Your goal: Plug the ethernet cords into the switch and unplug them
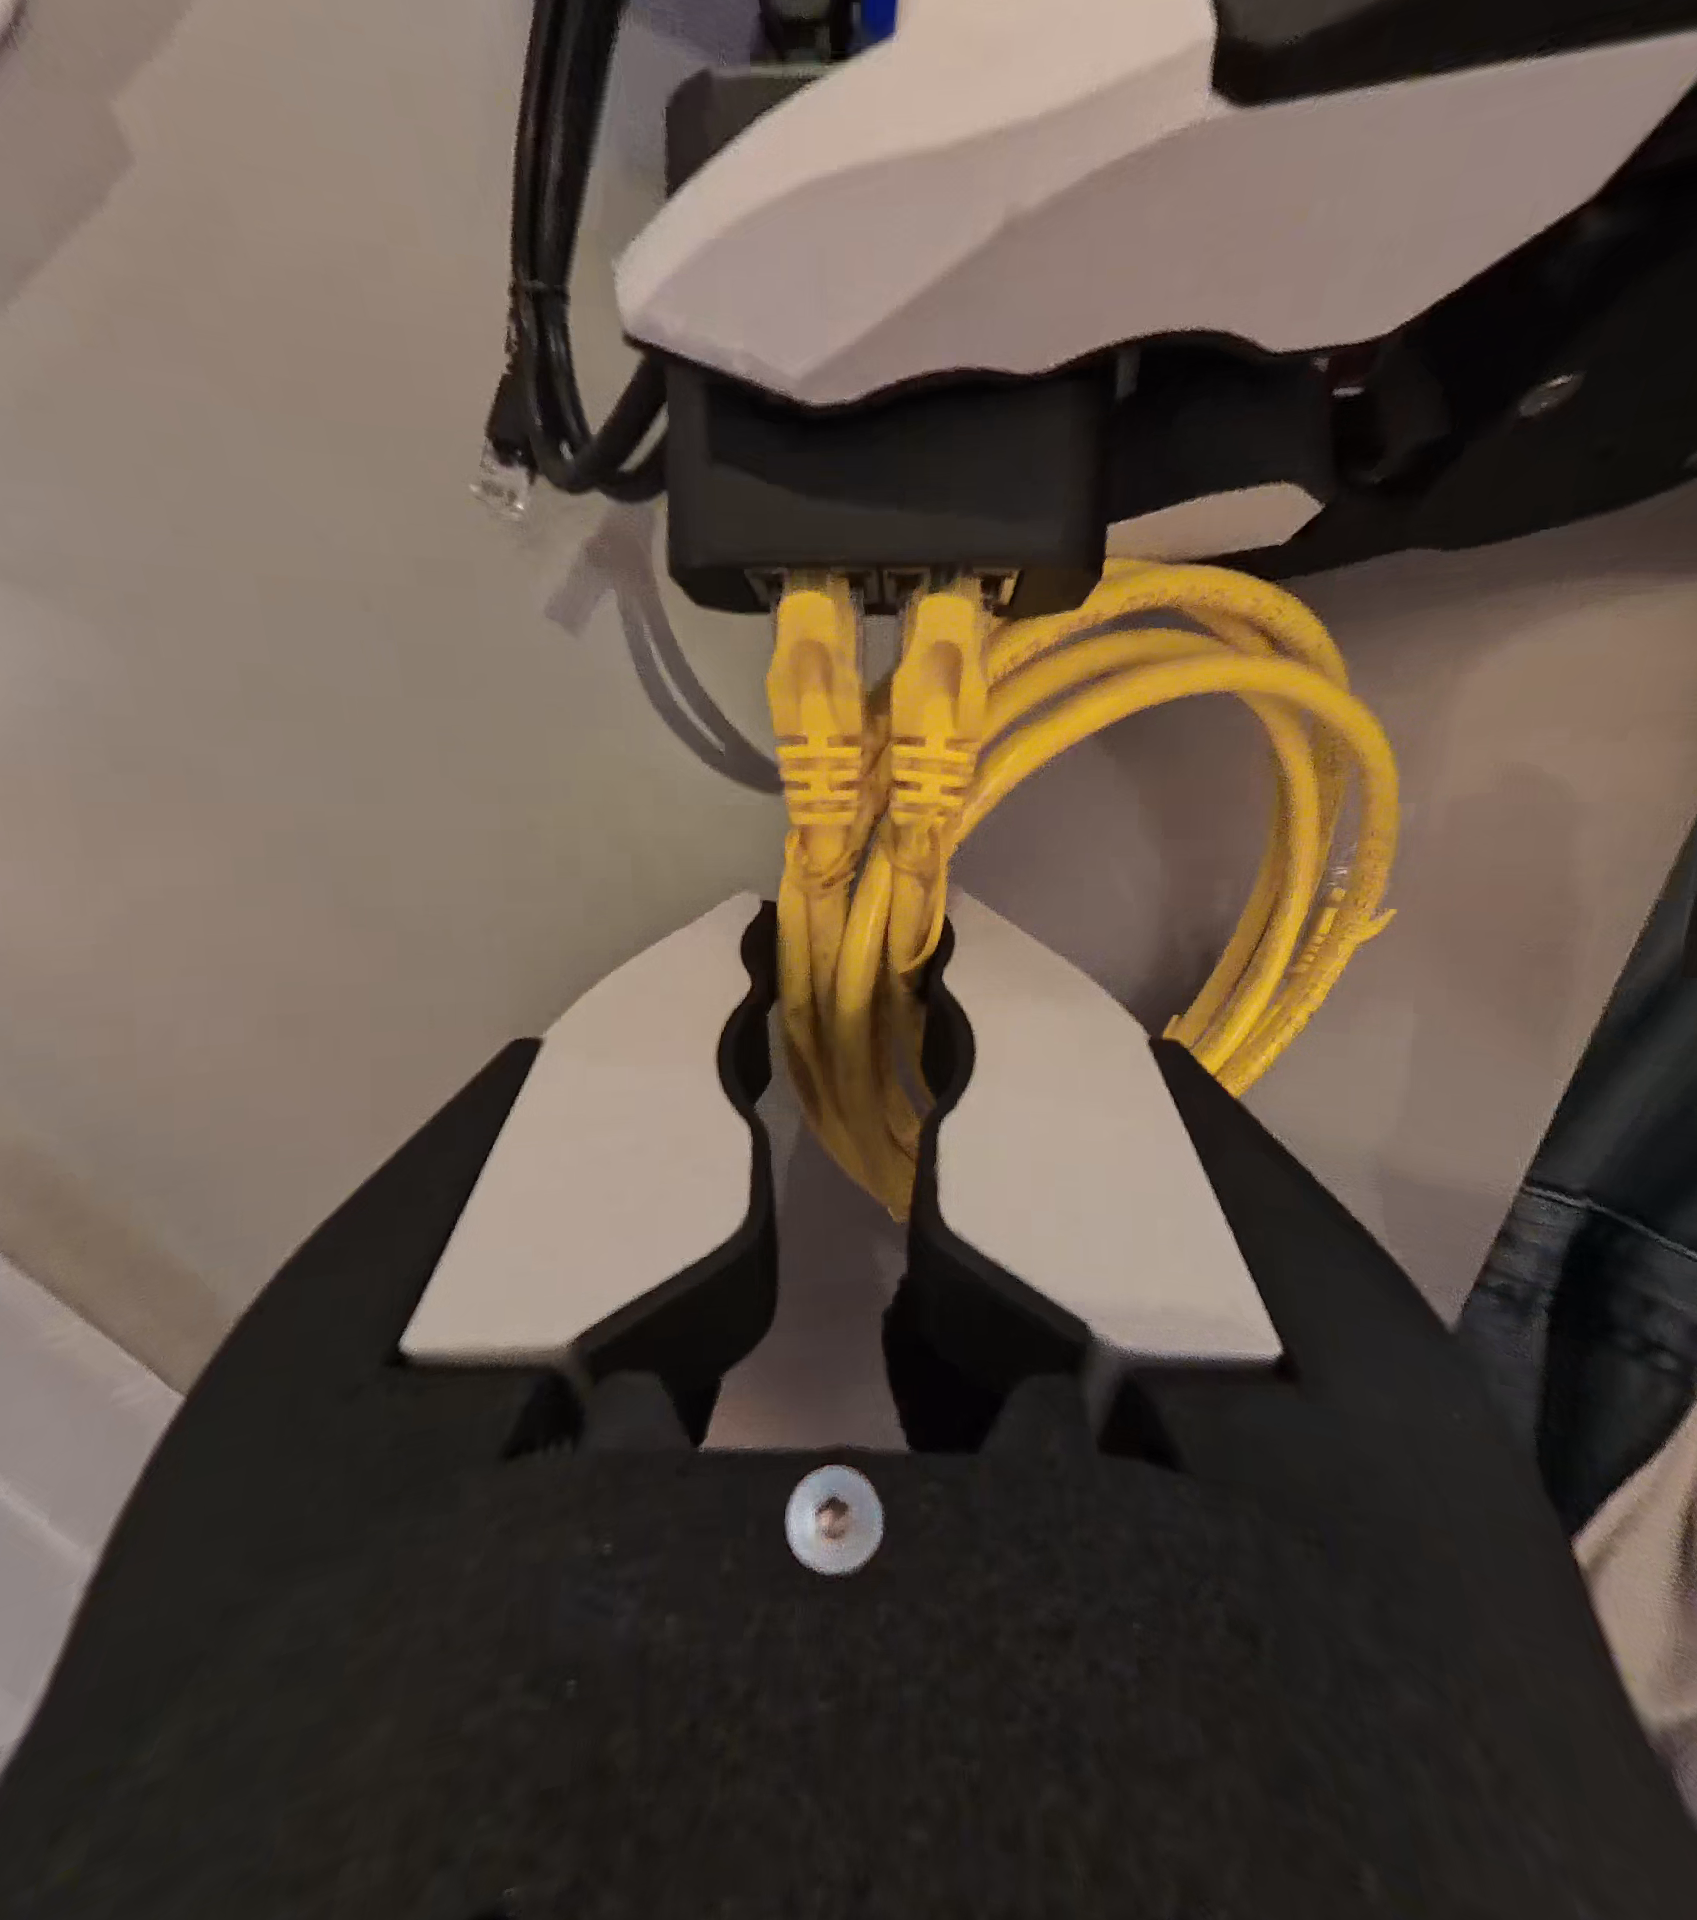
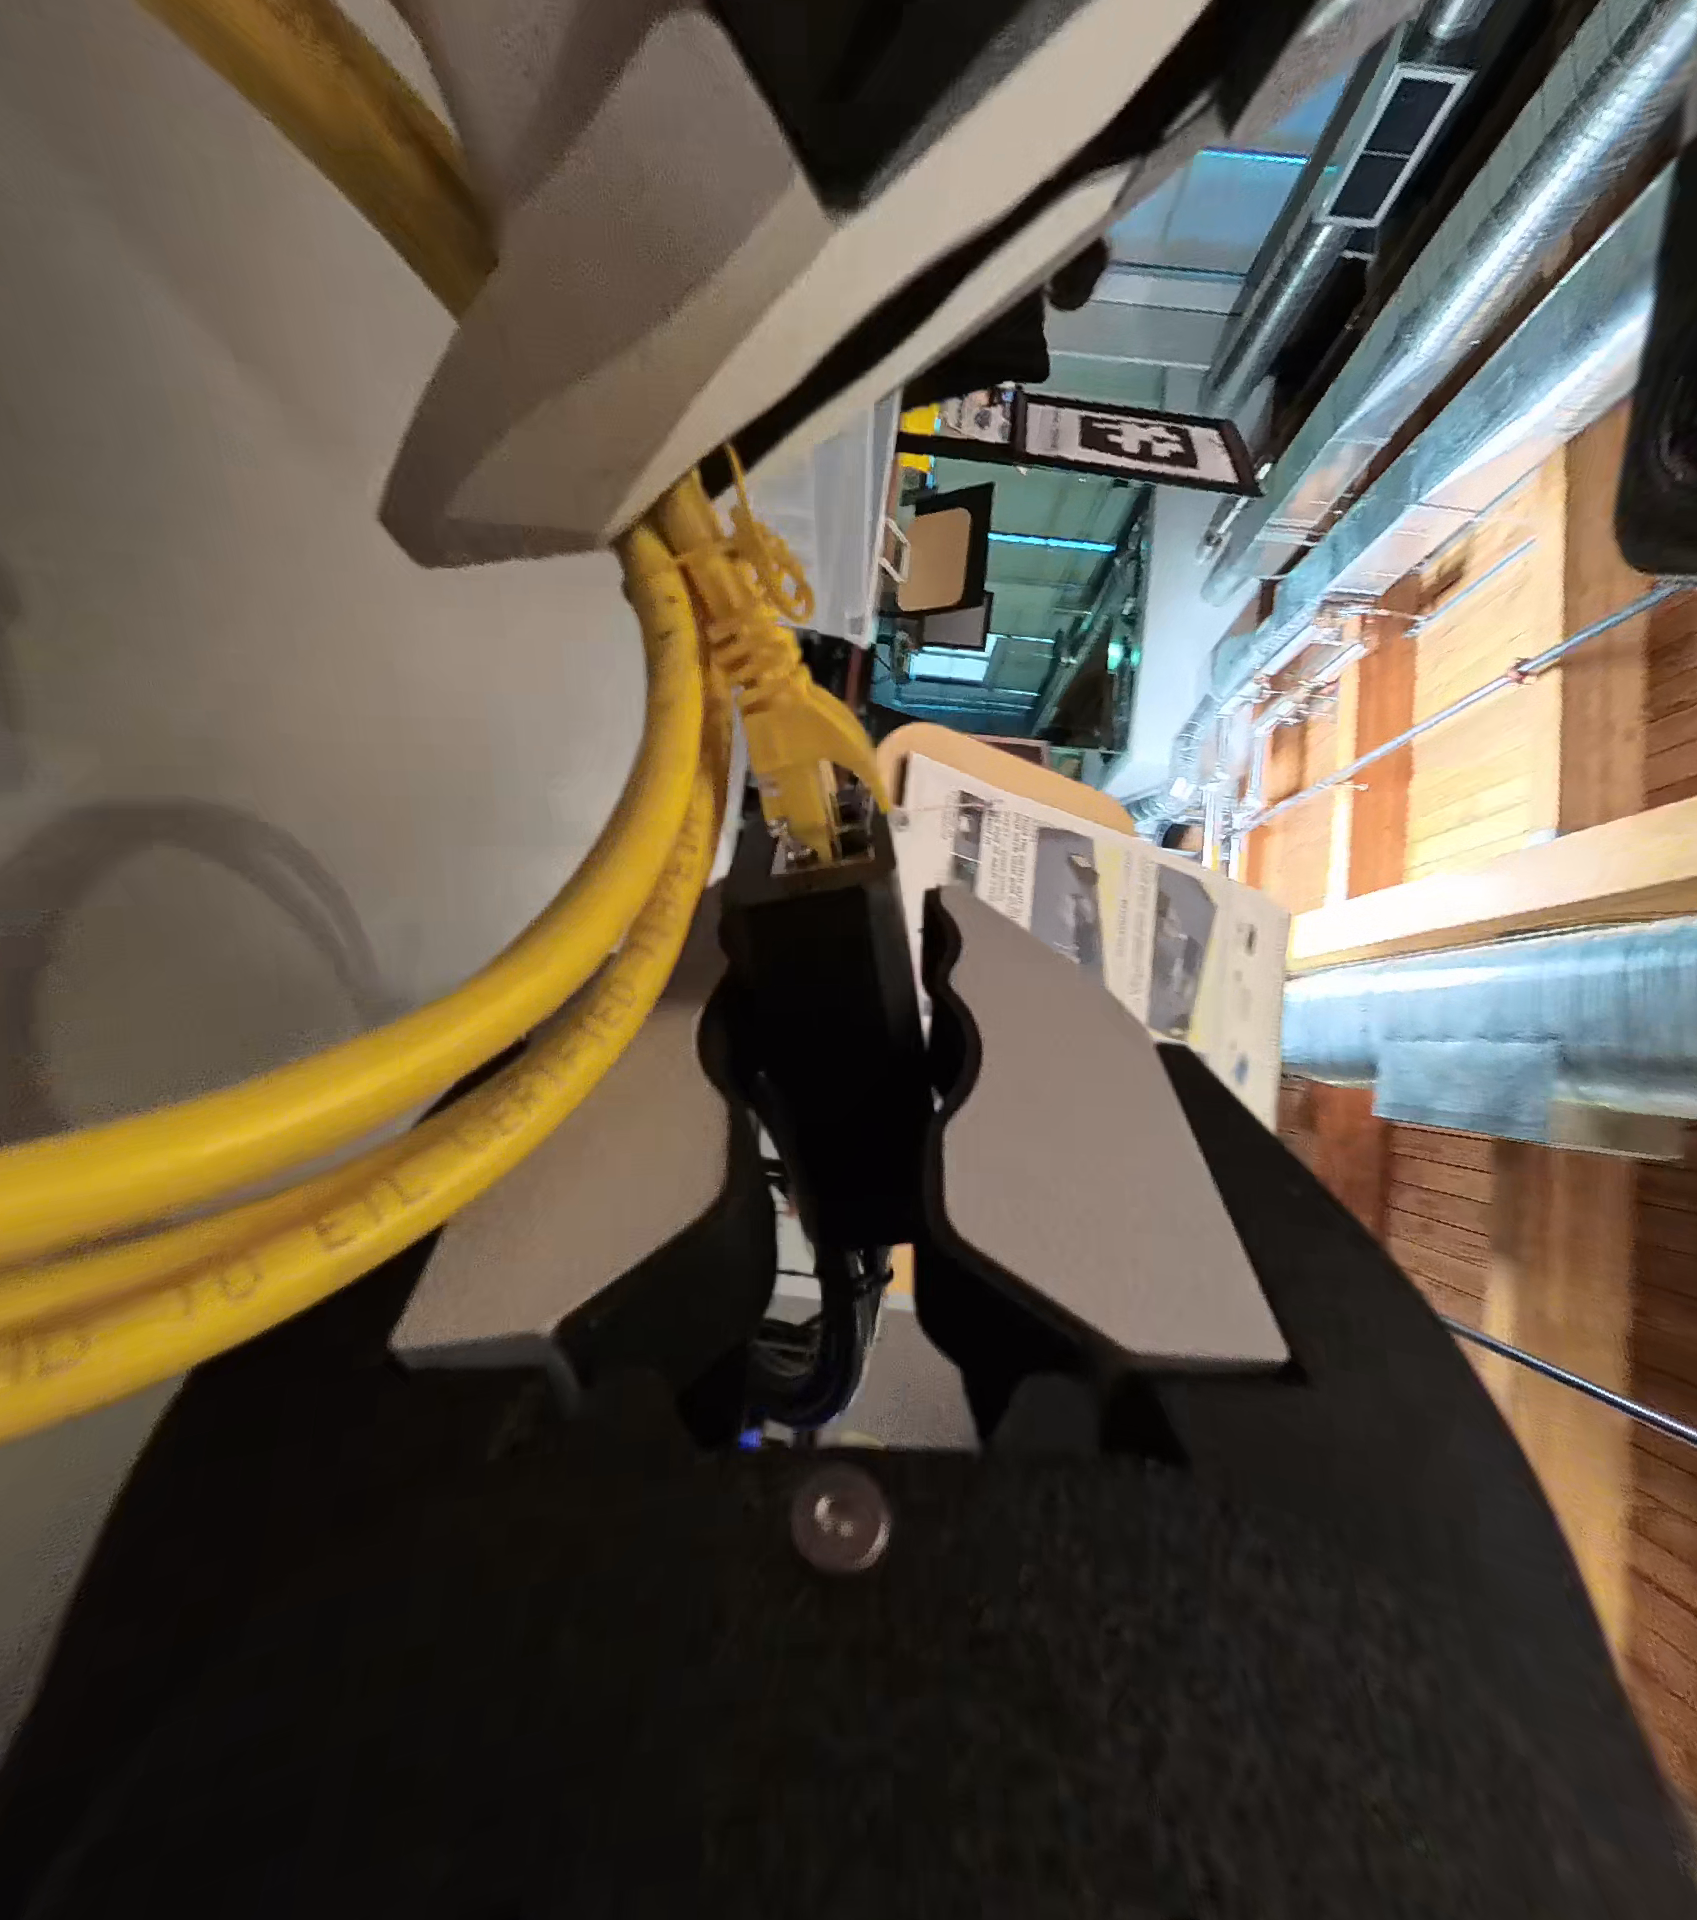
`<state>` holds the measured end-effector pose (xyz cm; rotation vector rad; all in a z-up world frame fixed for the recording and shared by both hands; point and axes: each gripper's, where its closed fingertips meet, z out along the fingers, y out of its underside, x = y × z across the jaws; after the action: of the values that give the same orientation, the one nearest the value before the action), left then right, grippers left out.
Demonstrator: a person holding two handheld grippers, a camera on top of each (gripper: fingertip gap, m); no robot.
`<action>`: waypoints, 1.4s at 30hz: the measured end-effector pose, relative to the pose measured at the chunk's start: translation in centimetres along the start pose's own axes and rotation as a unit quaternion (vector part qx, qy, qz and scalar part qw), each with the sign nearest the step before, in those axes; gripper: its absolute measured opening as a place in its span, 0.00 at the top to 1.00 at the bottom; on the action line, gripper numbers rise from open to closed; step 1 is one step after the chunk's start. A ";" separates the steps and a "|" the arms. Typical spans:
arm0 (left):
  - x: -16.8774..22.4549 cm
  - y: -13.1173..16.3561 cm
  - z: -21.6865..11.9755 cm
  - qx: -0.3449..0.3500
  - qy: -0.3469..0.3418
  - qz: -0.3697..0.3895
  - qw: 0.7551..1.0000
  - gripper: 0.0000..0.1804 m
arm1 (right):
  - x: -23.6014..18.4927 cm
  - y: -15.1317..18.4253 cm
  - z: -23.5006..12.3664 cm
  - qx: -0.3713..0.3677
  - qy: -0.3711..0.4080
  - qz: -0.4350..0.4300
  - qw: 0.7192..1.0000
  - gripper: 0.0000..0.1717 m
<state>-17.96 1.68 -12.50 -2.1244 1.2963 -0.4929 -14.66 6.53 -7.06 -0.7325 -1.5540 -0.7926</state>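
Note:
In the left wrist view my left gripper (image 1: 849,935) is shut on the bundle of yellow ethernet cords (image 1: 854,1018), just behind their two plugs (image 1: 816,717) (image 1: 937,707). Both plugs sit in ports of the black switch (image 1: 885,488). The rest of the cord loops out to the right (image 1: 1322,790). A white finger of my right gripper (image 1: 927,260) lies over the switch. In the right wrist view my right gripper (image 2: 828,935) is shut on the switch (image 2: 823,997), with a yellow plug (image 2: 792,769) in its port and the left gripper's finger (image 2: 615,312) above.
A black cable (image 1: 553,260) with a clear loose plug (image 1: 501,488) lies left of the switch on the pale table (image 1: 200,623). A person's trouser leg (image 1: 1633,1299) is at the right. A printed sheet (image 2: 1114,914) and metal ducts (image 2: 1550,1018) lie behind. My hands' fingertips stand some 8 cm from each other.

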 end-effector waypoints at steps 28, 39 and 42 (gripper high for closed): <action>-1.9 -6.0 -5.9 0.210 -0.232 0.063 0.948 0.88 | 7.1 -1.5 -3.6 0.190 -0.225 0.832 0.470 0.79; 0.8 -5.8 -4.2 0.251 -0.177 0.051 0.950 0.83 | 7.2 -1.0 -4.5 0.174 -0.223 0.830 0.480 0.83; 1.5 -5.6 -5.3 0.270 -0.144 0.023 0.952 0.79 | 7.3 0.0 -4.5 0.142 -0.191 0.787 0.569 0.84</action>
<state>-16.63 0.68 -4.77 -1.6319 0.9123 -0.4363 -12.95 3.00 0.62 -1.6430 -0.7018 1.0116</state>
